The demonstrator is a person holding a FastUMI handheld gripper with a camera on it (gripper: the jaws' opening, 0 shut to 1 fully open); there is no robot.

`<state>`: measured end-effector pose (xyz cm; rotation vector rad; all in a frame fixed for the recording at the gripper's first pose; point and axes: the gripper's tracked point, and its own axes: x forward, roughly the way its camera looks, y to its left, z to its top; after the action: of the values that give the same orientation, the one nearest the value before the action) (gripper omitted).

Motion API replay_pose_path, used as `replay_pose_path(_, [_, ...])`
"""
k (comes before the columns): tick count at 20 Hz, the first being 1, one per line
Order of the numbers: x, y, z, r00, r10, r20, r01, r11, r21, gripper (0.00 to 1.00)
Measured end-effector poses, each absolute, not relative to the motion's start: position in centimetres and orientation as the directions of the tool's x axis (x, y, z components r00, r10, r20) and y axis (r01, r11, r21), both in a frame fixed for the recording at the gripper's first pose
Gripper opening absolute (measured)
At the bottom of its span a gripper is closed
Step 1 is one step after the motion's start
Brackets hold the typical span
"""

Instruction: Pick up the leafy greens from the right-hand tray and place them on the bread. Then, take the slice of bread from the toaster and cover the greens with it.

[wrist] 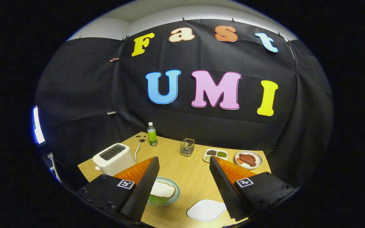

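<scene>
The gripper [182, 186] is released: its two fingers stand wide apart above the tabletop [185, 171] and grasp nothing. On the green plate [176, 190] near the front edge, partly hidden by the left finger, a bread slice [163, 190] lies flat over leafy greens [157, 200], which show as a green fringe beneath it; judged from this, both placements appear done. The slice's long axis runs roughly parallel to the front edge, its rounded end pointing toward the empty white tray [206, 210] near the right finger. The white toaster [114, 158] stands toward the left edge; whether its slot holds bread cannot be told. Risk: a low withdrawal could let the left finger catch the slice and drag it off the greens, since that finger overlaps the plate.
</scene>
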<state>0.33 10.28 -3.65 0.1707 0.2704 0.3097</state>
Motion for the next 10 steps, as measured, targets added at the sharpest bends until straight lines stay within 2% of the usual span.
replay_pose_path(10, [-2.6, 4.0, -3.4, 0.957, 0.202, -0.209, -0.164, 0.969, 0.183, 0.98])
